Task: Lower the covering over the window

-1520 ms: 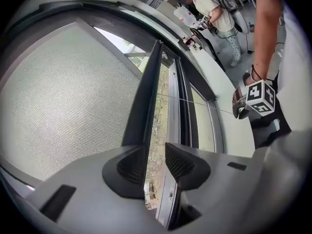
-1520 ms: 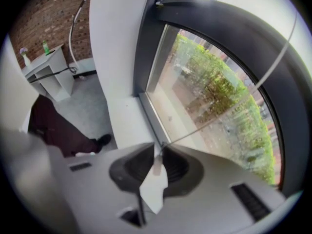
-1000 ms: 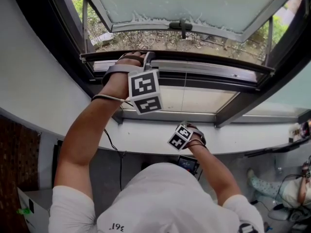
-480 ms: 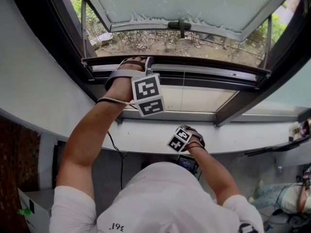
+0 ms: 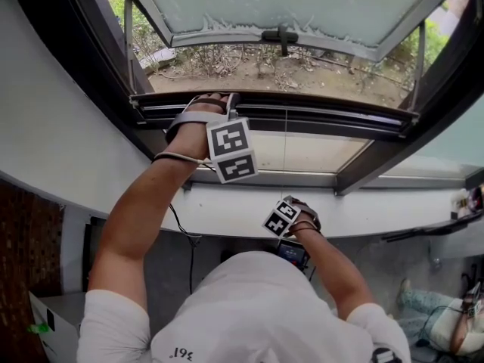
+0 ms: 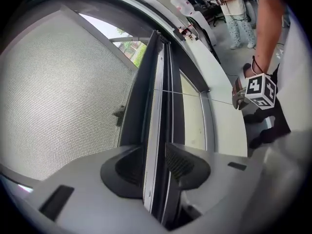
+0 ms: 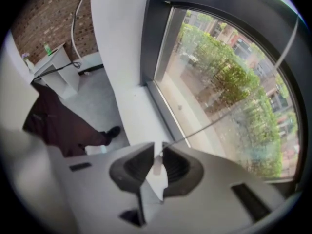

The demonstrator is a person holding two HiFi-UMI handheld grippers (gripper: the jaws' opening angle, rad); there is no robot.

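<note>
The left arm is stretched up and forward, and the left gripper (image 6: 155, 172) is pointed slantwise down at the window. Its jaws are set fairly wide and are closed on the dark bar (image 6: 158, 106), which runs right between them. The right arm is bent and kept low by the body, with the right gripper (image 7: 157, 165) pointed steeply down. Its jaws are nearly together and are pinched on a small white pull (image 7: 156, 167) at the end of a thin cord (image 7: 209, 128). Two grippers, one bar, one cord and one pull can be counted. The mesh screen (image 6: 58, 91) is joined to the bar along one long edge. In the head view the bar (image 5: 318, 118) is seen across the full width of the window, well apart from the lower window frame (image 5: 302, 178), with clear glass between them. The white window sill (image 5: 227, 210) lies just under that frame. Past the bar, one window pane (image 5: 302, 6) is swung open outward, with one dark handle (image 5: 282, 38) on its edge.
</note>
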